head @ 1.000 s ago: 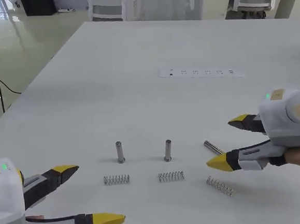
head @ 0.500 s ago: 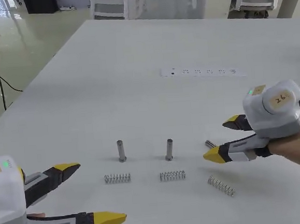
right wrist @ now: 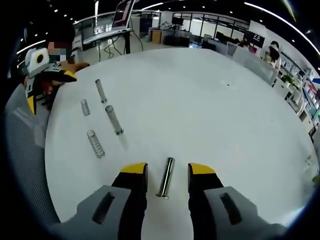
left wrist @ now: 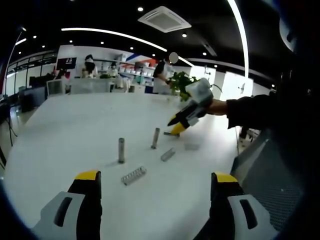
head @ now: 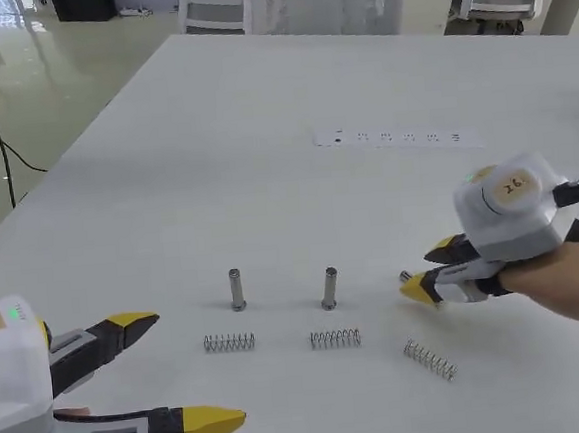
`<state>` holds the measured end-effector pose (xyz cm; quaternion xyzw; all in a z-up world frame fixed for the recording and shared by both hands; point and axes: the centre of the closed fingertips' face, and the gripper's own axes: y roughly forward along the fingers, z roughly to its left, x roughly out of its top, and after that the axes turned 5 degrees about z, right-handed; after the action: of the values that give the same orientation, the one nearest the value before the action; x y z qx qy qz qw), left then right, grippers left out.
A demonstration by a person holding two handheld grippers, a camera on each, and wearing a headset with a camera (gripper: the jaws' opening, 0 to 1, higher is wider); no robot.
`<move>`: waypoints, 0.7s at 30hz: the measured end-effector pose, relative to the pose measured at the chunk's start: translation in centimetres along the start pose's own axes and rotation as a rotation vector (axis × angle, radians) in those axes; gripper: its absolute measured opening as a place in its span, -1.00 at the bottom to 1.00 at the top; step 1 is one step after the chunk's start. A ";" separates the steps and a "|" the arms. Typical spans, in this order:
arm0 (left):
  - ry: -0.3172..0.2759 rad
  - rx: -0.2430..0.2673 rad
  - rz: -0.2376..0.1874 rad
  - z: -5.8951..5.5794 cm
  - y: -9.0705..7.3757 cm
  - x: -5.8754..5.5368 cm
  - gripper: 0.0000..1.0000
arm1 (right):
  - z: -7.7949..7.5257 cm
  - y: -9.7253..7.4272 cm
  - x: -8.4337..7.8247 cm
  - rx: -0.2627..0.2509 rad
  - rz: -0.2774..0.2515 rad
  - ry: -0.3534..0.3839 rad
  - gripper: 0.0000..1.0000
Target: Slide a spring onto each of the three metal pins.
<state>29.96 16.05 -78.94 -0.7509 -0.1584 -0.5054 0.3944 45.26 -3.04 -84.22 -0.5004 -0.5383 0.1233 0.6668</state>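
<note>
While none of the springs is yet sitting on a pin, the broad white tabletop (head: 263, 128) is carrying the whole kit in a row along its near edge, within reach of both tools. The left gripper (head: 181, 370), white-bodied with black, yellow-tipped jaws, is hovering at the near left corner with its jaws spread wide and holding nothing, probably waiting in reserve. The matching right gripper (head: 424, 270) is reaching in from the right edge, low over the surface. In the right gripper view its jaws are standing slightly apart on either side of the fallen grey metal pin (right wrist: 165, 177), with a gap showing on each side, so they are straddling the shaft and not yet pinching it. Lining up along the pin's length is likely meant to let the jaws close across the shaft so it can be lifted or stood up. The left upright pin (head: 236, 289) and the middle upright pin (head: 329, 288), both grey metal, are standing on their flanged ends, apparently so a coil can drop over each from above. Three small wire coil springs are lying on their sides nearer the edge, one before each pin: the left spring (head: 228, 343), the middle spring (head: 335, 339) and the right spring (head: 428, 359), this last lying askew.
</note>
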 end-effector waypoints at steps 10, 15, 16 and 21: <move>-0.001 -0.002 0.001 0.0 0.0 -0.1 0.73 | -0.1 1.2 -0.1 -0.005 0.049 0.015 -0.63; -0.002 -0.003 0.002 0.0 0.0 -0.1 0.73 | -0.3 1.5 0.0 -0.004 0.066 0.023 -0.68; -0.003 -0.003 0.003 -0.1 0.0 -0.1 0.73 | -0.3 1.5 0.0 -0.003 0.069 0.027 -0.69; -0.003 -0.006 0.004 -0.1 0.1 -0.1 0.72 | -0.3 1.8 -0.1 -0.001 0.087 0.036 -0.75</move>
<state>29.87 15.96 -79.06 -0.7532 -0.1561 -0.5039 0.3929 46.11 -2.46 -85.70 -0.5258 -0.5039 0.1432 0.6701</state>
